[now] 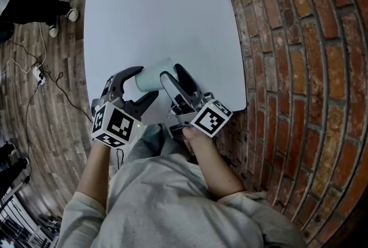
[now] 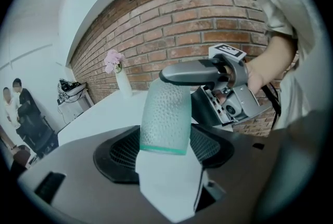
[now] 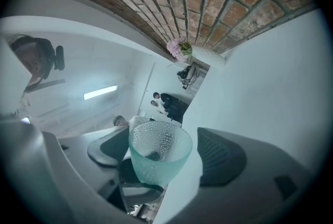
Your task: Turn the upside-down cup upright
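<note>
The step in hand looks like a mid-air re-grip, w/ the cup [image 1: 154, 75] halfway round. The left hand-held gripper [image 1: 144, 83] is clenched on the cup's base end, its meshed pads [image 2: 117, 158] on both sides of it, and carries it over the near part of the table [image 1: 161, 5]. The right hand-held gripper [image 1: 173, 72] is rolled on its side, one jaw above the rim end and one below. A sliver of table shows between the rim and its lower pad [image 3: 223, 158], so it is probably released rather than pressing; the wide-angle view leaves some doubt.

To do this well, the person should hold the left grip firm until the right jaws close square across the cup wall, a bit back from the rim, i.e. not on the lip alone, b/c the dimpled wall could slip. Only then should the left let go. The right wrist can then roll the mouth upward and set the cup flat on its base, clear of the table edge.

The cup lies approx. on its side. Its long axis runs left to right across the person, base toward the left hand-held gripper, open mouth toward the brick wall [image 1: 299, 39].
</note>
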The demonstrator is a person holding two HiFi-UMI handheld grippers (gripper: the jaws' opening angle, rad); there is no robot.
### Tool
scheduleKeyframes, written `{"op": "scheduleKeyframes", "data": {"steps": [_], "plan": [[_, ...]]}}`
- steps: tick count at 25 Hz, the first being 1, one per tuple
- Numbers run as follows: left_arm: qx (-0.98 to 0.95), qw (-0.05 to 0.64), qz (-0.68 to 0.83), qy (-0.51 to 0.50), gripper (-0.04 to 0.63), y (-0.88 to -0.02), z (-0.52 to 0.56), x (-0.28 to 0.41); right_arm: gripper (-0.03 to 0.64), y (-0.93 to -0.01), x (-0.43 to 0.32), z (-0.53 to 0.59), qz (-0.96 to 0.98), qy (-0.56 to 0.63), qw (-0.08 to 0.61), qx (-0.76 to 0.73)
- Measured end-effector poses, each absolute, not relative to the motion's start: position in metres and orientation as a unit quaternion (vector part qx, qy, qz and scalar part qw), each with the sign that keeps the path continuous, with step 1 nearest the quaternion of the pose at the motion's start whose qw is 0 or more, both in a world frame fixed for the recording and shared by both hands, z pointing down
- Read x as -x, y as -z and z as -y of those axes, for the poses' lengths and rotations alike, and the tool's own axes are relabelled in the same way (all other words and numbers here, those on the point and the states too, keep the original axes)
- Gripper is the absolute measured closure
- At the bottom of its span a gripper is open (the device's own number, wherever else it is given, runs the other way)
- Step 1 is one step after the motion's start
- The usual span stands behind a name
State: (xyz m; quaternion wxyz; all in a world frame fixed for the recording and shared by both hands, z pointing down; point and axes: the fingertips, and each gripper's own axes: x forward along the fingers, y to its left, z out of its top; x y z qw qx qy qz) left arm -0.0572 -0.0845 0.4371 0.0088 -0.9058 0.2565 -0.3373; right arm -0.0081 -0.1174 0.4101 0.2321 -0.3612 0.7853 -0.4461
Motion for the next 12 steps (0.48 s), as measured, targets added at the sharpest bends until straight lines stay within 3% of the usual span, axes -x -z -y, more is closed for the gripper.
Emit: {"op": "scheduleKeyframes", "data": {"steps": [12], "plan": [[0.888, -0.047, -0.214, 0.404, 0.295, -0.46, 0.08, 0.055, 0.223, -0.418, -0.032, 0.1, -0.766, 0.437, 0.232, 0.411]]}}
